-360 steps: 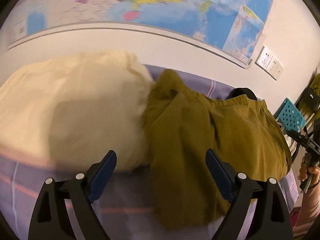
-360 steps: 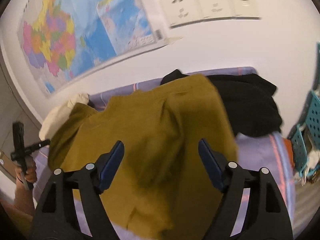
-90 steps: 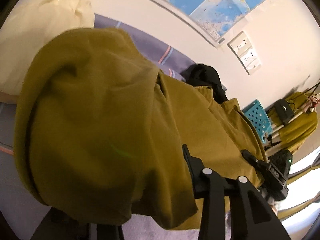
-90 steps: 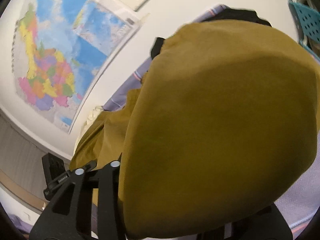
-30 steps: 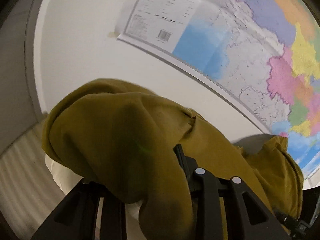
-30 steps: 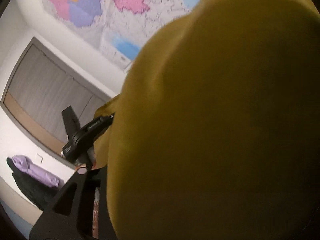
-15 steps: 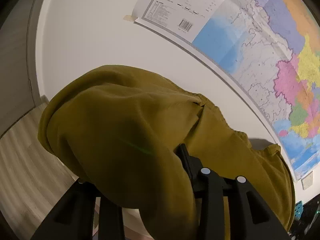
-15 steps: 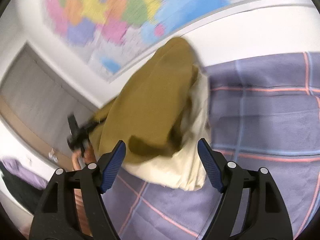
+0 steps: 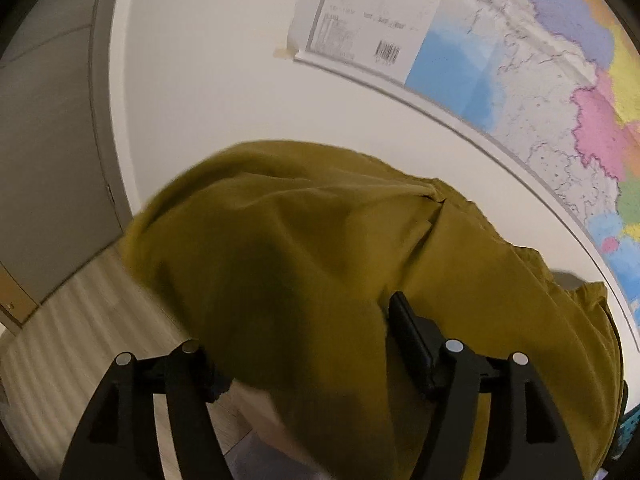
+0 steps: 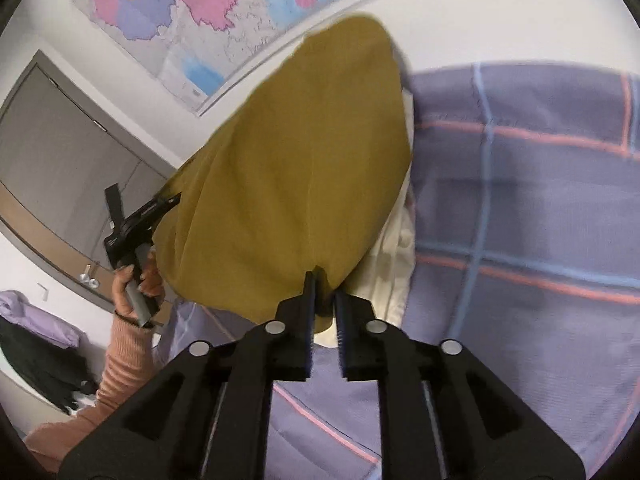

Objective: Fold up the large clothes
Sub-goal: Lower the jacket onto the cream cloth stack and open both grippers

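An olive-green garment hangs in a bunch in front of the wall and drapes over my left gripper. Its jaws are opening and stand wide, with cloth lying between them and hiding the left finger; the right finger shows. In the right wrist view the same garment hangs over a cream pillow at the edge of the bed. My right gripper is closing, its jaws nearly together with the garment's lower edge pinched between them. The left gripper, held in a hand, is at the garment's far side.
A purple plaid bedsheet covers the bed to the right. A wall map hangs behind the garment. A grey door and pale wood floor lie to the left. An orange sleeve reaches up from the lower left.
The right jaws, wide apart and clear of the cloth half a second ago, have come together on the garment's lower edge. The left jaws have spread wider under the draped cloth.
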Demonstrator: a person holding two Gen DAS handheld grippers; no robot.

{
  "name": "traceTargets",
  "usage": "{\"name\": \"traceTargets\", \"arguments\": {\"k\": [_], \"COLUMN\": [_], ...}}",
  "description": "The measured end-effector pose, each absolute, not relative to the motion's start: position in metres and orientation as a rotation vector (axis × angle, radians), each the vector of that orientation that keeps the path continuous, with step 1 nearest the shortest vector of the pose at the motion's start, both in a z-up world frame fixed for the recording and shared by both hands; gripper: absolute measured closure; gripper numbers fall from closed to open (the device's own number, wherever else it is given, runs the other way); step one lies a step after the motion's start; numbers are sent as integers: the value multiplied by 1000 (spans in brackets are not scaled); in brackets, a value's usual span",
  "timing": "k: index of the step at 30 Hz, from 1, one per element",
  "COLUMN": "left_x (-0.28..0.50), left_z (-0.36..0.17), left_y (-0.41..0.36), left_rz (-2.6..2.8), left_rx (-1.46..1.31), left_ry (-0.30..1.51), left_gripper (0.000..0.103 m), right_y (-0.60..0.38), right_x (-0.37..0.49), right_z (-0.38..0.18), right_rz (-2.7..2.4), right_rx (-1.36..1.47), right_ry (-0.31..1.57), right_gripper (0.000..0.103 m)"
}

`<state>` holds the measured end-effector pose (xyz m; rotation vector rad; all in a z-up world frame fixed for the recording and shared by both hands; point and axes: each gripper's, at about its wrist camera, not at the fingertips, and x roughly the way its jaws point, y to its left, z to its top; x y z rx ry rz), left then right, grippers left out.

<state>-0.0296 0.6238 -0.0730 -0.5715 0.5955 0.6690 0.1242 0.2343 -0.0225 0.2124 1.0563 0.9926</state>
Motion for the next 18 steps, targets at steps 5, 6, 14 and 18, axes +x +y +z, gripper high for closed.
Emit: {"name": "traceTargets", "arguments": {"k": [5, 6, 14, 18], "left_x": [-71, -78, -69, -35], "left_z": [-51, -46, -21, -46], "left_y": [600, 592, 559, 574], "left_rz": [693, 722, 593, 593], "left_rx": [-506, -462, -318, -363], "left_ry": [498, 476, 428, 523], "left_gripper": [26, 23, 17, 17], "right_y": [235, 235, 290, 345], "right_x": [117, 114, 121, 145], "right_z": [14, 23, 50, 36], "right_rz": [926, 914, 1030, 1028], "right_rx": [114, 101, 0, -55], "right_ry": [891, 846, 716, 773], "right_gripper": [63, 63, 57, 59]}}
